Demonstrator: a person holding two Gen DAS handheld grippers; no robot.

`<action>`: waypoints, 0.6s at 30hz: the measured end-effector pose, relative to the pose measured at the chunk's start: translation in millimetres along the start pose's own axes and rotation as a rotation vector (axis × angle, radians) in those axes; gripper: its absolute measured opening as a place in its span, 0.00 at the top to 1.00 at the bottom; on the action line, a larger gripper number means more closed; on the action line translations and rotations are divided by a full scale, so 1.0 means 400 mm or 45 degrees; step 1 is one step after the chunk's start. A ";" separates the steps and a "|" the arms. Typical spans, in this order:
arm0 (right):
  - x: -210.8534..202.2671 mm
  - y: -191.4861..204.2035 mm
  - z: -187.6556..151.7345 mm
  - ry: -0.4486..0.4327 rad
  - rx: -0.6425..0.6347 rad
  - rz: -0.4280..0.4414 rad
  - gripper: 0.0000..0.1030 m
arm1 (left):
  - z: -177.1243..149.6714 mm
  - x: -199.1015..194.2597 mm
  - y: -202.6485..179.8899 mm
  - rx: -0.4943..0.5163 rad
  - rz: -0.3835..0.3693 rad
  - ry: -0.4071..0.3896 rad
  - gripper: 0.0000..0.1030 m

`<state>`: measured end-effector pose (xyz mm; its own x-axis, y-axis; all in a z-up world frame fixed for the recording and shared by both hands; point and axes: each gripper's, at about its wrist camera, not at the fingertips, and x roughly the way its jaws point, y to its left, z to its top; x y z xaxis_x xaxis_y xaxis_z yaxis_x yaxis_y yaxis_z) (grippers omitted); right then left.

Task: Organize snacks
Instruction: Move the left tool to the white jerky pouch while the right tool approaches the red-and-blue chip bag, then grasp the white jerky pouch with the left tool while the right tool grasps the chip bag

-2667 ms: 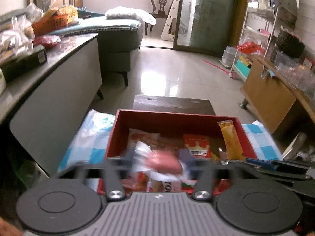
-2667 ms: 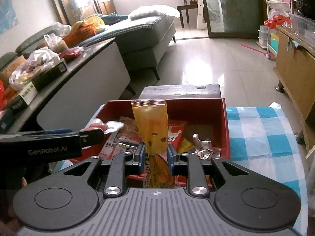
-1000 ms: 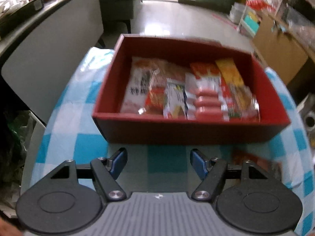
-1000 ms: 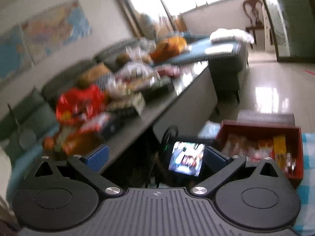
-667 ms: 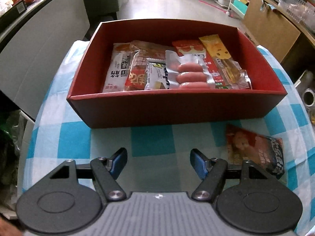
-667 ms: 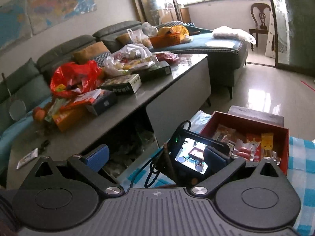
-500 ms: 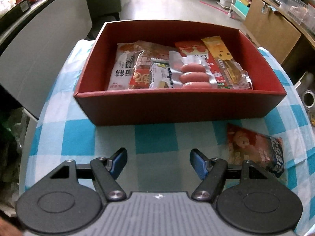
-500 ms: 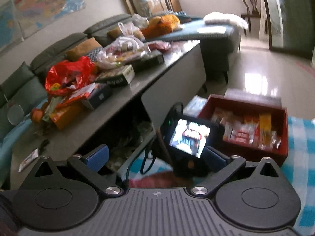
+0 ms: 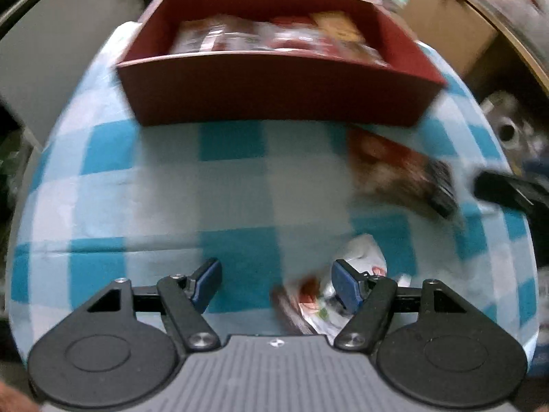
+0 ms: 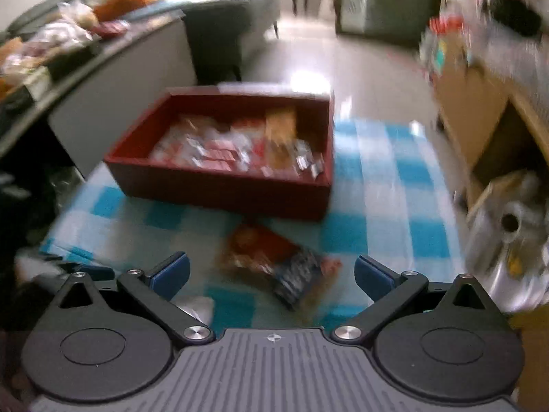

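With most packets already lying in the red box (image 10: pixel 219 185), the sorting looks largely done, going by how things lie. Two items are left on the blue checked cloth (image 9: pixel 103 189).

Left wrist view, left to right: left gripper (image 9: pixel 276 283) at bottom centre, jaws partly apart, nothing pressed between them. A white wrapped snack (image 9: pixel 360 257) lies at lower centre-right, just beside the right blue pad, partly under it. Cannot tell if it touches; frame is smeared. A dark red packet (image 9: pixel 394 168) sits at right of centre, just in front of the box's near wall. A black bar at the right edge is probably the other tool.

Right wrist view, left to right: right gripper (image 10: pixel 271 274) at bottom, jaws wide, empty. The dark red packet (image 10: pixel 274 261) lies between the pads and beyond them, not gripped. Box in upper centre, contents visible.

Only the left view shows the white snack clearly; in the right view it is a pale patch at lower left. Only the right view shows the sofa (image 10: pixel 219 24), the cluttered counter (image 10: pixel 68 51) at upper left and the floor (image 10: pixel 343 65).

Likely next: one pick each.
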<state>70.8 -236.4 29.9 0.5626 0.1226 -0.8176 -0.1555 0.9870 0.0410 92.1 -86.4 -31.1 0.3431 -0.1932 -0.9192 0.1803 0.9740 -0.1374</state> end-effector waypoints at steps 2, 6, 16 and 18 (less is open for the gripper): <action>0.021 -0.014 0.002 0.013 -0.002 -0.033 0.00 | -0.009 0.003 -0.042 0.077 -0.009 0.000 0.37; 0.037 -0.053 0.005 0.027 0.019 -0.015 0.00 | -0.020 -0.013 -0.098 0.250 0.013 -0.063 0.35; 0.089 -0.053 0.009 0.096 -0.118 0.059 0.00 | -0.069 -0.002 -0.201 0.506 0.026 -0.055 0.19; 0.097 -0.038 0.027 0.095 -0.198 0.080 0.00 | -0.082 0.022 -0.210 0.531 0.012 -0.016 0.17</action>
<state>103.8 -245.5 3.6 0.4866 0.1700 -0.8569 -0.3159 0.9488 0.0089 49.8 -166.1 -39.7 0.3573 -0.1888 -0.9147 0.5341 0.8447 0.0343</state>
